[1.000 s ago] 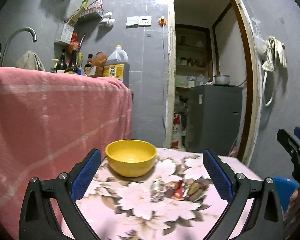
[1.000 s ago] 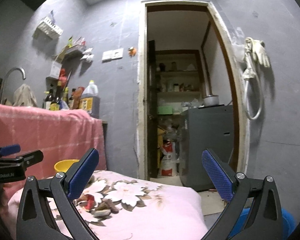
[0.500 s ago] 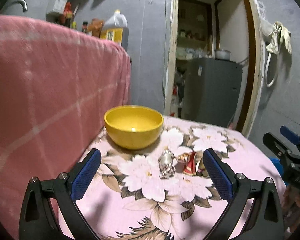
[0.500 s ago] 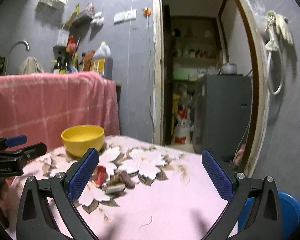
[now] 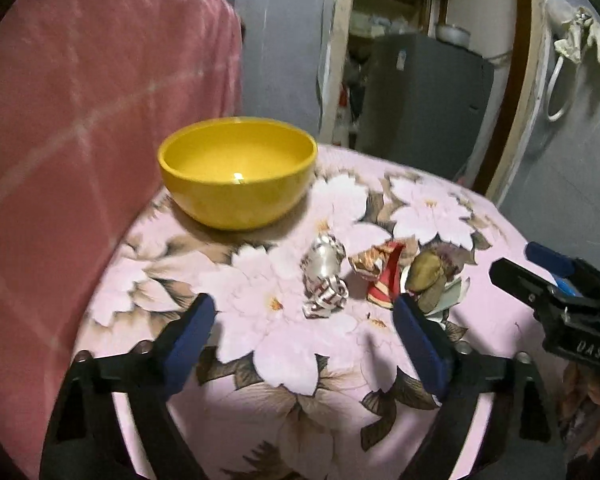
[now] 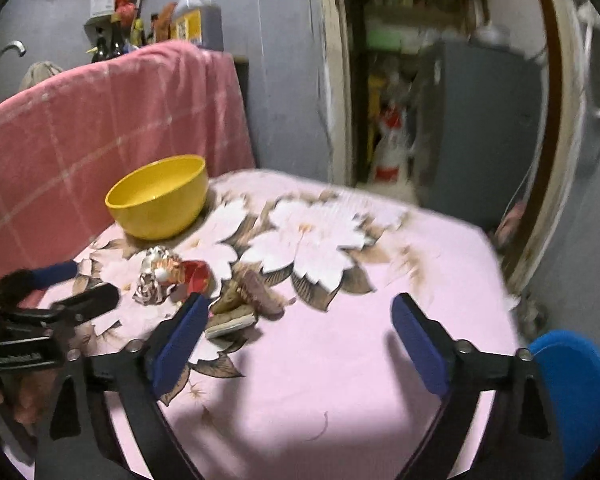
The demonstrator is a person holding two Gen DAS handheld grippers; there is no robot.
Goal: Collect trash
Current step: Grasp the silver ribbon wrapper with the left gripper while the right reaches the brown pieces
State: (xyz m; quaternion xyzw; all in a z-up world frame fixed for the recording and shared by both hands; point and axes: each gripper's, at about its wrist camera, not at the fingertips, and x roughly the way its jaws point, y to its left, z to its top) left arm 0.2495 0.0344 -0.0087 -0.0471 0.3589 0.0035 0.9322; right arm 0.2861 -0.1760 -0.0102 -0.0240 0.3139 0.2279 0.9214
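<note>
I am holding the left gripper (image 5: 304,316) with its jaws spread wide and empty, aiming at the silver wrapper (image 5: 324,276) lying just ahead on the floral tablecloth (image 5: 284,360). The right gripper (image 6: 296,320) is hanging equally spread and empty, nearer the brown scraps (image 6: 252,296). The trash is sitting in one small cluster, with the red wrapper (image 5: 386,280) between them, near the yellow bowl (image 5: 238,172). I judge a low, centred approach best, closing on one piece only without snagging cloth.
</note>
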